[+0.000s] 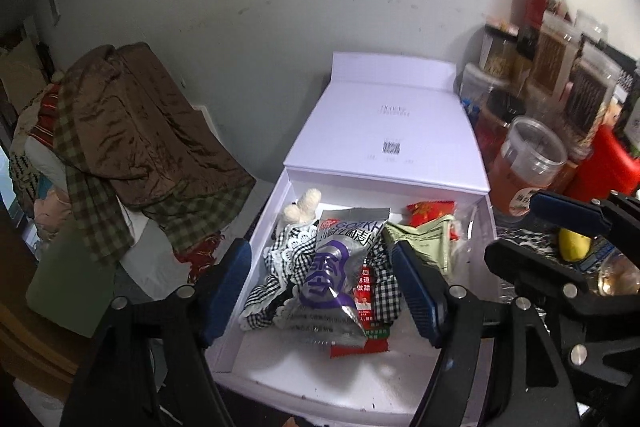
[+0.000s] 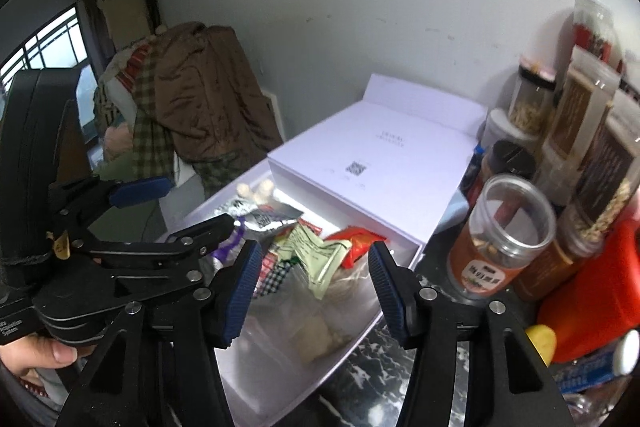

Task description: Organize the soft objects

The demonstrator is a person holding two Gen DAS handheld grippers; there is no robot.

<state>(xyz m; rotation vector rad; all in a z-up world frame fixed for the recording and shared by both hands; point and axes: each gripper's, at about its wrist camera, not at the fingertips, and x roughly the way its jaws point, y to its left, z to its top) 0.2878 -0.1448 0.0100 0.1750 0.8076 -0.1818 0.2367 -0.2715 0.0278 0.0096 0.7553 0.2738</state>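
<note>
The left gripper hangs above the white box with its jaws spread and nothing between the pads; the silver-and-purple snack packet and the black-and-white gingham cloth lie below them in the box, untouched. The right gripper is likewise released, its jaws parted over the clear plastic bag and the pale green packet at the box's near end, gripping neither.

The soft things are already gathered inside the box: cloth, packets, a red packet and a small cream plush piece near the sliding lid, which covers the far half.

This looks like a release after dropping items in. To do it well, both grippers should lift clear straight up so no film or lace snags a pad, then check that nothing overhangs the rim.

Both grippers tilt steeply downward, side by side. A hand holds the left gripper's handle.
</note>
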